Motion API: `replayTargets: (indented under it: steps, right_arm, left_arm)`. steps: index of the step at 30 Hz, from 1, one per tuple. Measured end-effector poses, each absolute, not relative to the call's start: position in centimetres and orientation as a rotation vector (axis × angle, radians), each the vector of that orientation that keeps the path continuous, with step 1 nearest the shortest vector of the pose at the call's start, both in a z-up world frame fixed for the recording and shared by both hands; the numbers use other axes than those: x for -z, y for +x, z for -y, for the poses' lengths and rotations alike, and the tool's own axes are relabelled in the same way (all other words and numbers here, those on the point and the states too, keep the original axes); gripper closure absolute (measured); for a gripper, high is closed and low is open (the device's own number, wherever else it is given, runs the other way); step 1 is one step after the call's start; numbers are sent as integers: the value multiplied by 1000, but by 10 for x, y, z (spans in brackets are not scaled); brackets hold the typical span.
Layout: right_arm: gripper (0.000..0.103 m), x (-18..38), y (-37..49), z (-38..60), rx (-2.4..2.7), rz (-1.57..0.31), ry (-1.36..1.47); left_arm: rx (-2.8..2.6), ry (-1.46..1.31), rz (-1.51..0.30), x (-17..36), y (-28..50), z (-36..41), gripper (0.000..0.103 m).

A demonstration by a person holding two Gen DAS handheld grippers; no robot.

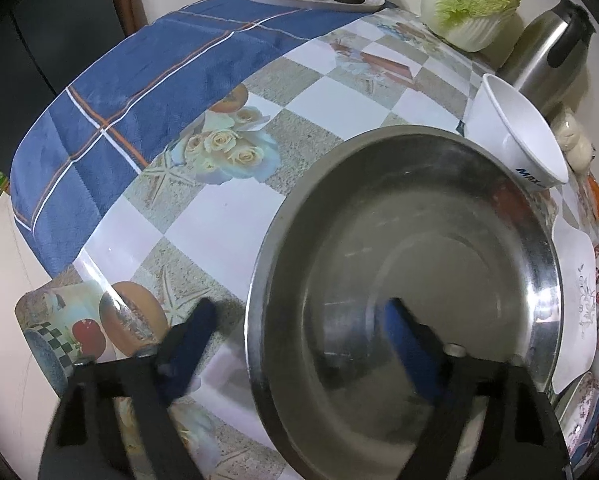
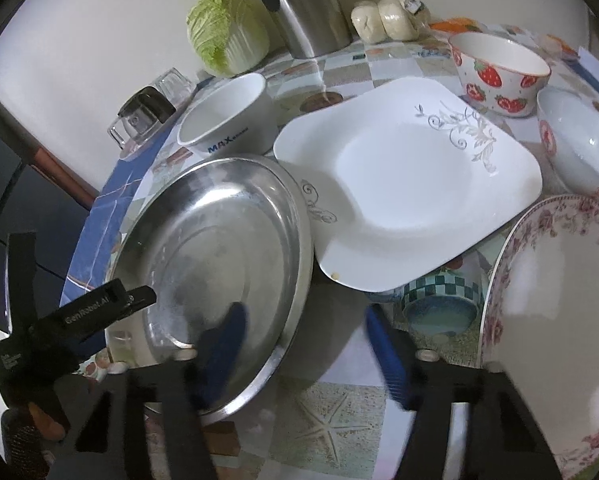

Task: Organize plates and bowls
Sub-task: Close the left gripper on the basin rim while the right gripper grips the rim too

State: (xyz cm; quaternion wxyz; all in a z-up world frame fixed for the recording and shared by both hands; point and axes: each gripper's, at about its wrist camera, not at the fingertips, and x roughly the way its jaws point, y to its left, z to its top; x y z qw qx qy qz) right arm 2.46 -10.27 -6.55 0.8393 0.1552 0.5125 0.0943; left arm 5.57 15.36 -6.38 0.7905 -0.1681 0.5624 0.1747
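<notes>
We hold both grippers pointed steeply down at the table [image 1: 319, 92]. The left gripper [image 1: 299, 320] straddles the near-left rim of the steel plate [image 1: 411, 248], one finger inside and one outside; contact appears absent. The right gripper [image 2: 303, 320] straddles the plate's near-right rim likewise, jaws apart. The plate overlaps the white square plate [image 2: 411, 184].

Both fisheye views are dimly and coolly lit. Straight lines are bowed and corners are vignetted black. Glare is noted on the steel plate [image 1: 411, 264] rim toward 3 o'clock. The blue fingertips [image 2: 223, 344] are motion-blurred. Soft shadows are cast under the square plate [image 2: 411, 184].
</notes>
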Motion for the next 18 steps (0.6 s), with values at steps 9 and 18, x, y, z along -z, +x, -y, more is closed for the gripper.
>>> replayTargets:
  steps: [9, 18]
  right_arm:
    - [89, 68, 26, 100, -260, -1077, 357]
    - [89, 57, 24, 92, -280, -1045, 322]
  left_arm:
    - [-395, -326, -1183, 58, 58, -162, 72]
    - [-401, -372, -1127, 47, 48, -177, 77]
